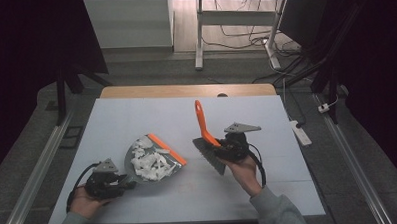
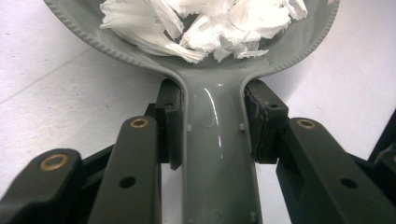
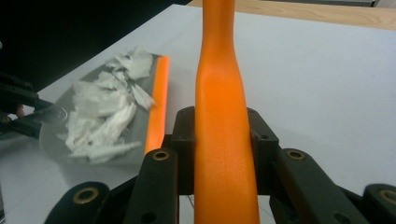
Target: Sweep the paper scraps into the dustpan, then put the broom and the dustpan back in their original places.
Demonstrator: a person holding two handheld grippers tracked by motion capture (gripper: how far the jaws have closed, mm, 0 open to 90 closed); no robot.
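A grey dustpan (image 1: 138, 166) with an orange lip (image 1: 168, 149) lies on the white table, loaded with white paper scraps (image 1: 149, 162). My left gripper (image 1: 120, 183) is shut on the dustpan's grey handle (image 2: 215, 154), which runs between its two pads (image 2: 169, 122); the scraps (image 2: 205, 28) sit just beyond. To the right, my right gripper (image 1: 219, 150) is shut on the orange handle (image 1: 203, 121) of a hand brush whose dark bristles (image 1: 209, 155) hang toward the table. In the right gripper view the orange handle (image 3: 224, 126) stands upright between the pads, with the dustpan (image 3: 116, 112) off to the left.
The white table top (image 1: 136, 114) ends in a wooden strip (image 1: 185, 90) at the far edge. Beyond stand desk legs (image 1: 200, 37) and floor cables (image 1: 295, 68). A power strip (image 1: 300, 131) lies on the floor to the right.
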